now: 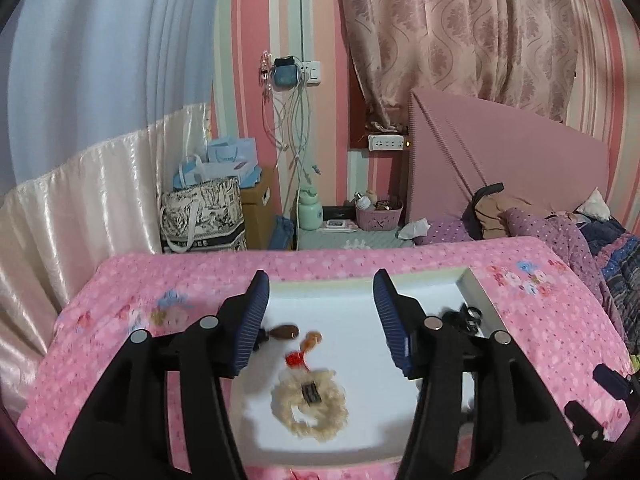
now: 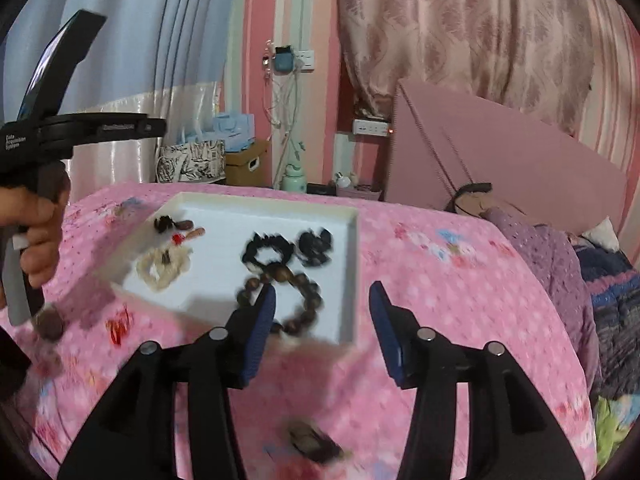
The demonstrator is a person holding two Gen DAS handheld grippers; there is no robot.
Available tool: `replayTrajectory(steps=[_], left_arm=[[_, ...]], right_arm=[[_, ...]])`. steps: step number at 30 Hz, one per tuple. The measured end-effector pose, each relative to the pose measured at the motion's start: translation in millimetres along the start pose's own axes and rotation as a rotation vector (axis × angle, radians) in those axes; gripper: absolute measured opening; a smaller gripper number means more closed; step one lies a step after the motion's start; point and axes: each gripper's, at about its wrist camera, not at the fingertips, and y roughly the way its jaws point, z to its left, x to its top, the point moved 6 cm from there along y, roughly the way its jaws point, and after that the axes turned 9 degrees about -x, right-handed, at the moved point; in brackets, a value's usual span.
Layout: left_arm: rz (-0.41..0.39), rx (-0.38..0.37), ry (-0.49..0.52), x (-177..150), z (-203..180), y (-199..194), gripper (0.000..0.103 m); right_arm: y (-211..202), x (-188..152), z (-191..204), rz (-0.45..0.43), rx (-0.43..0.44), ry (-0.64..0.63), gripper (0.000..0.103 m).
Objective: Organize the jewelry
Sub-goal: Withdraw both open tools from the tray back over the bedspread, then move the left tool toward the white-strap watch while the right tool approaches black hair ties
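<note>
- Left gripper (image 1: 320,320): jaws spread, nothing between them, above the tray (image 1: 476,292).
- Right gripper (image 2: 322,328): jaws spread, empty, near the tray's corner.
- Tray holds cream scrunchie (image 1: 310,404), bead bracelet (image 2: 296,296), black scrunchie (image 2: 268,250).

tray (image 2: 352,276) on bedspread (image 2: 440,280) | scrunchie (image 2: 164,266) left in tray | bead bracelet (image 2: 308,296) right

Matt white tray (image 2: 352,264), fluffy cream scrunchie (image 1: 308,408), wooden bead bracelet (image 2: 304,296), cotton floral bedsheet (image 2: 440,280)

Soft, even indoor light, faint shadows, fisheye-curved edges with dark corners, motion blur in the right view.
</note>
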Motion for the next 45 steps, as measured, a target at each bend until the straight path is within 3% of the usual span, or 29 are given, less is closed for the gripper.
replayTrajectory(steps=[3, 7, 12, 18, 26, 35, 45], left_arm=[[-0.006, -0.039, -0.005, -27.1, -8.3, -27.2, 0.057], [-0.058, 0.029, 0.06, -70.9, -14.1, -72.3, 0.062], [-0.064, 0.047, 0.077, -132.1, -21.9, -115.8, 0.066], [0.004, 0.094, 0.075, -176.4, -19.4, -119.2, 0.066], [0.029, 0.135, 0.051, -188.6, -16.5, -106.5, 0.066], [0.026, 0.16, -0.074, -193.0, 8.7, -107.6, 0.078], [0.027, 0.173, -0.048, -192.2, 3.6, -108.4, 0.083]], right_arm=[[-12.3, -13.5, -18.8, -0.005, 0.002, 0.047, 0.049], [-28.3, -35.0, -33.7, -0.011, 0.0, 0.061, 0.049], [-40.1, -56.1, -43.9, -0.011, 0.016, 0.082, 0.049], [-40.5, -80.8, -48.0, -0.005, 0.023, 0.092, 0.049], [-44.5, -93.7, -54.6, -0.031, 0.011, 0.13, 0.05], [-52.9, -90.4, -36.1, -0.077, -0.042, 0.022, 0.058], [-50.8, -91.0, -38.6, -0.061, -0.039, 0.034, 0.061]])
